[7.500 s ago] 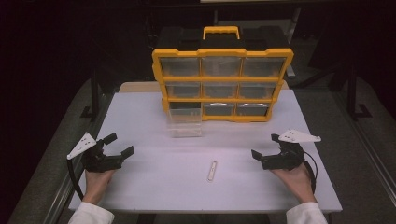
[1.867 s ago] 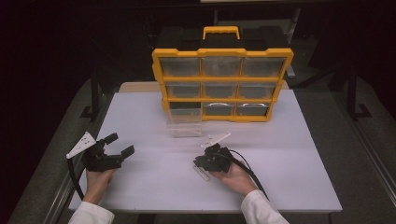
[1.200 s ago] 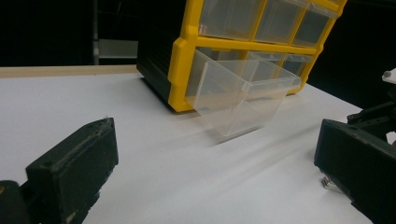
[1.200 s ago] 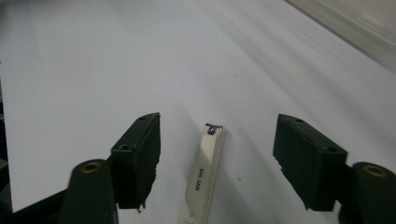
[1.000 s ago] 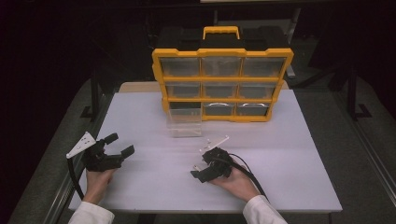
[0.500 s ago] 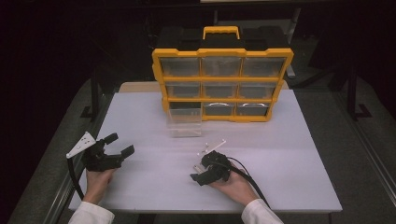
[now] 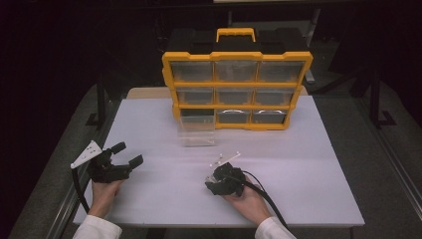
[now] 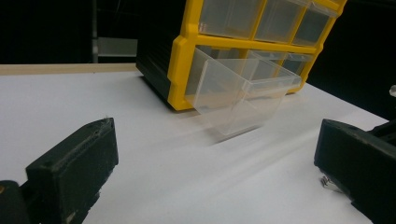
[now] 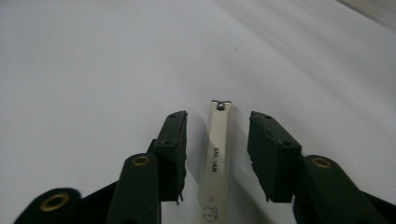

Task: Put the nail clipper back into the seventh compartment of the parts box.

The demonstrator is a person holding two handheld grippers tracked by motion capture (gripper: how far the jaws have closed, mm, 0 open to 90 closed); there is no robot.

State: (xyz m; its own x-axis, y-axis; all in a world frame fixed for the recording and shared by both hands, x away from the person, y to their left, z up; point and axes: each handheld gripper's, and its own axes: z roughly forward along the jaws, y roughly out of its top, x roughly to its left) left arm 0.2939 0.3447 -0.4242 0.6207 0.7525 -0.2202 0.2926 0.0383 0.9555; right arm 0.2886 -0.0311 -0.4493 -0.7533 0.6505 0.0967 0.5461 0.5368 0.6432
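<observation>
Looking down from the high view, we see a white table (image 7: 308,164) lit against a very dark room, with dim grey floor on either side of it and a pale wooden edge showing behind its far-left corner. At the far end stands a yellow-framed organizer (image 7: 238,89) with clear drawers and a yellow handle on a black top; one clear drawer (image 7: 197,130) is pulled out of its bottom-left slot and tips down onto the tabletop. Our right gripper (image 7: 219,183) sits low over the near middle of the table, and in the right gripper view its jaws have just been closing around a slim cream nail clipper (image 9: 218,154) that lies flat on the white surface between them (a thin gap shows on each side, so the pads are not pressing on it). Our left gripper (image 7: 124,158) rests near the table's left edge, well apart from the clipper, its jaws spread wide with nothing between them. In the left gripper view the tilted drawer (image 8: 243,95) juts out from the organizer's yellow corner, and the room behind is black.
</observation>
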